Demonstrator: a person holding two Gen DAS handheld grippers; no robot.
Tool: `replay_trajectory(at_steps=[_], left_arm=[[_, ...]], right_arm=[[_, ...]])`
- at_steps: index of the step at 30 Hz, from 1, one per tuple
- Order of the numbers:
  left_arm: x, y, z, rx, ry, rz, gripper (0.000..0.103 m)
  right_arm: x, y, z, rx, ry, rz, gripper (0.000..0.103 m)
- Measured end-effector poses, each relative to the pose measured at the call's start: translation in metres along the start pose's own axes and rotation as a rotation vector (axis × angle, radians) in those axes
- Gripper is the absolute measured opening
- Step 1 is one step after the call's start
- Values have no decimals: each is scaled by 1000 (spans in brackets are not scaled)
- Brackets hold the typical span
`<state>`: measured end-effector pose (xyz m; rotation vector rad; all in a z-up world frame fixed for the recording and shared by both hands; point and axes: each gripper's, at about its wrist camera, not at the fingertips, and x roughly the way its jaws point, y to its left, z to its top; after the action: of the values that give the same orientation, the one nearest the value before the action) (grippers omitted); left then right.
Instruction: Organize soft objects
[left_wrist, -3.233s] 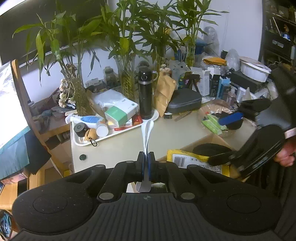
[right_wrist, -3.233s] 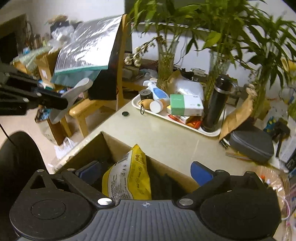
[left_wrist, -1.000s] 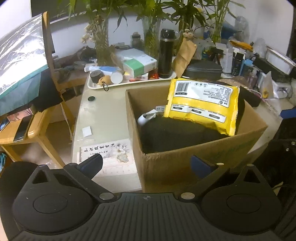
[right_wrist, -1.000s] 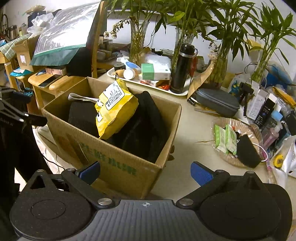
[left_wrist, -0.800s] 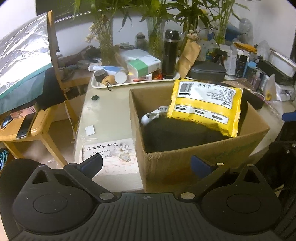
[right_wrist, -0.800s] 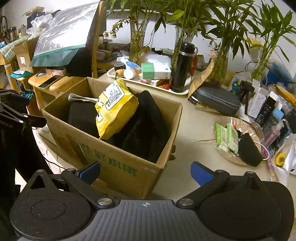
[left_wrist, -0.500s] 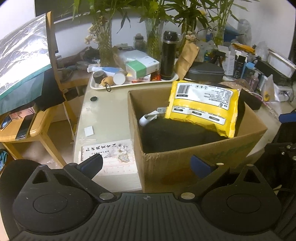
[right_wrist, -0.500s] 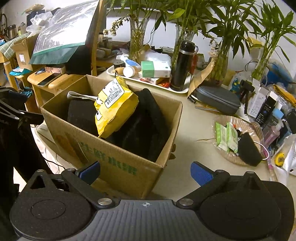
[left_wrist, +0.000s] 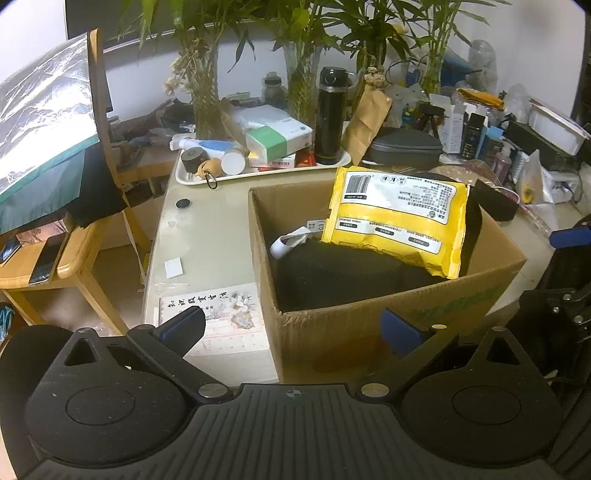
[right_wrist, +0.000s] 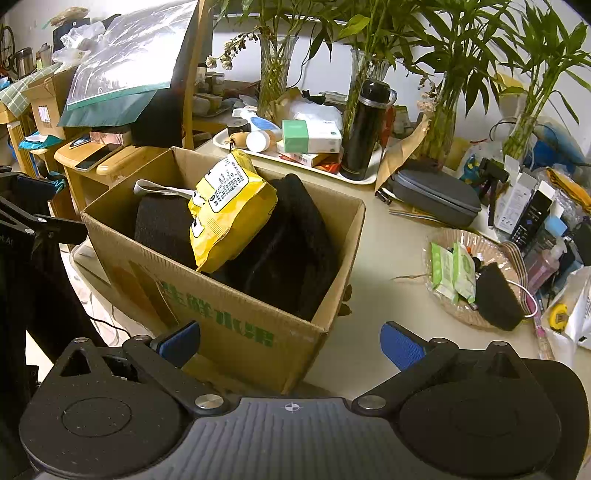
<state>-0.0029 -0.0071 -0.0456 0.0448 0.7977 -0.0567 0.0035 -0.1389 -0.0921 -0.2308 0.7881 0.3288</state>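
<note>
A pale table (left_wrist: 207, 236) carries a cardboard box (left_wrist: 369, 325) near, a white tray (left_wrist: 266, 171) far, and a printed sheet (left_wrist: 221, 314) left of the box.

The cardboard box (left_wrist: 399, 295) stands on the desk (left_wrist: 207, 229) near its front edge. Inside the box, the foam block (left_wrist: 332, 269) lies at the bottom, and the snack bag (left_wrist: 395, 218) leans on top of it. A folded cloth (right_wrist: 291, 251) fills the box's right part, beside the bag. A strap (right_wrist: 159, 190) lies at the box's far left corner. Behind the box, a tray (left_wrist: 258, 171) carries a bottle (left_wrist: 330, 118) and small cartons (left_wrist: 277, 134). Right of the box sits a wicker basket (right_wrist: 476, 321), and a zipped case (right_wrist: 432, 197) lies behind the basket. Left of the box, a printed sheet (left_wrist: 214, 306) lies flat on the desk.
</note>
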Motion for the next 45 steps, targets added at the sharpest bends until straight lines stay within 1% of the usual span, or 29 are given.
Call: replay_trajectory(at_steps=[45], left_arm=[[-1,1,-1,-7,1,-2,103]], right_arm=[[2,2,-1,-3,5,-1,103]])
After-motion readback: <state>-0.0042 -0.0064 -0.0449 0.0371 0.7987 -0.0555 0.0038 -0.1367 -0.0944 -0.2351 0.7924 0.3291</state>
